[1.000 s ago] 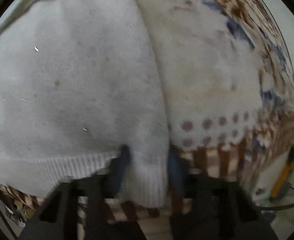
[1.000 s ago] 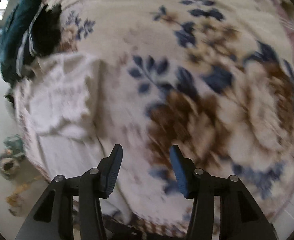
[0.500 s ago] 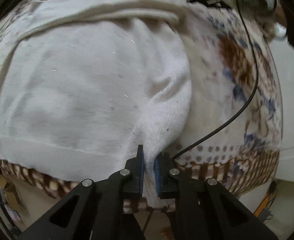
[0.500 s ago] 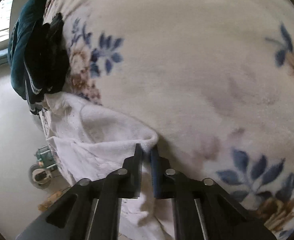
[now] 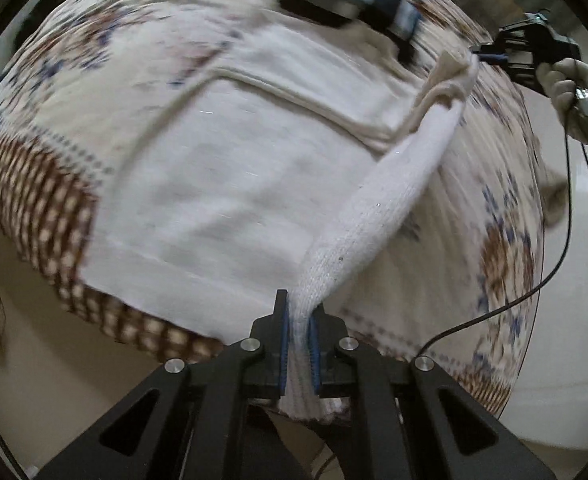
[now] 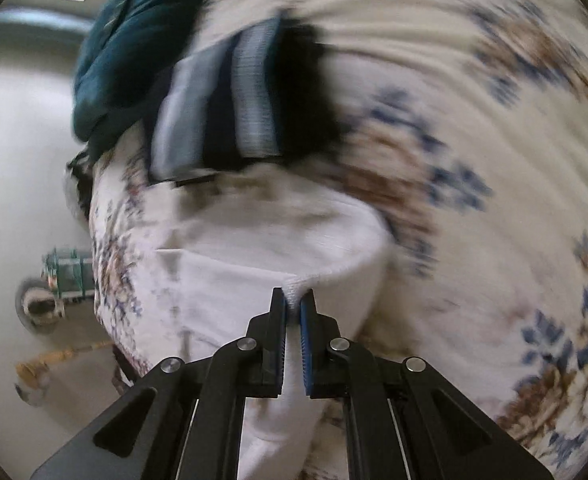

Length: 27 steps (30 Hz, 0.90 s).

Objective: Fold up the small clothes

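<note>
White knit sweater [image 5: 221, 184] on floral blanket [image 6: 474, 128], left gripper [image 5: 297, 320] and right gripper [image 6: 292, 308] each clamping its edge

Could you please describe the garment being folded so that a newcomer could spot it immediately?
On the floral blanket, among the clothes, lies a white knit sweater, one edge lifted between the left gripper and right gripper. Unlike the dark striped garment and teal one beside it, it is plain white.

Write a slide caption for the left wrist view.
Left tool clamped on white sweater edge, lifting it off the floral blanket.
</note>
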{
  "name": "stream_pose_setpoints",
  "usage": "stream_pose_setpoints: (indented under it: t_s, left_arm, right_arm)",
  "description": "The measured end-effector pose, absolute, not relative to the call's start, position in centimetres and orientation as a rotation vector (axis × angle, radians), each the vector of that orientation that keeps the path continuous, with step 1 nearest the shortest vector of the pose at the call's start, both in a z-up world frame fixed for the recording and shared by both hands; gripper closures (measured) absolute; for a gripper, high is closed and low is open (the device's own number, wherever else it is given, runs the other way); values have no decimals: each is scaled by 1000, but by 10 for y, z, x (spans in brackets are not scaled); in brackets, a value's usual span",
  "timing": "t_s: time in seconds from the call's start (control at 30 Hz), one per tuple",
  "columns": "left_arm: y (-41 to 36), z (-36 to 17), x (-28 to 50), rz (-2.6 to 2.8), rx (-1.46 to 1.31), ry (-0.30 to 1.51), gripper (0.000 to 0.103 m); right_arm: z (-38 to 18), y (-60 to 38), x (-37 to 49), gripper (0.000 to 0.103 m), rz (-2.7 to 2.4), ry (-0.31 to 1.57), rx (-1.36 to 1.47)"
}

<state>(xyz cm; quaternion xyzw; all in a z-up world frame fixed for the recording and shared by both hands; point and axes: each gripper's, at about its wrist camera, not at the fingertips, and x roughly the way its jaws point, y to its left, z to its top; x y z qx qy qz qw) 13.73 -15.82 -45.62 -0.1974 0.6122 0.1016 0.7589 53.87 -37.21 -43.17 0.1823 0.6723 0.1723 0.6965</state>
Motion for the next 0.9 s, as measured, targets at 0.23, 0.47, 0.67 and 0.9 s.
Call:
stream_pose_setpoints:
  t_s: [0.23,0.47,0.67,0.9]
  left_arm:
    - [-51,-485,125,284,-593,1315,97]
    - [19,-525,121,212,-677,1321,97]
    - [59,-546,126,199,-712,1355,97]
    - [75,-576,138,92,-748,1438,96]
  right_arm:
    - [-438,-188,567,97,400,1501,155]
    - [-504,-57,574,97,326,1555,-42]
    - [-549,-5,582,97,268,1570,-144]
    - [-577,5,581,90,233,1628,-135]
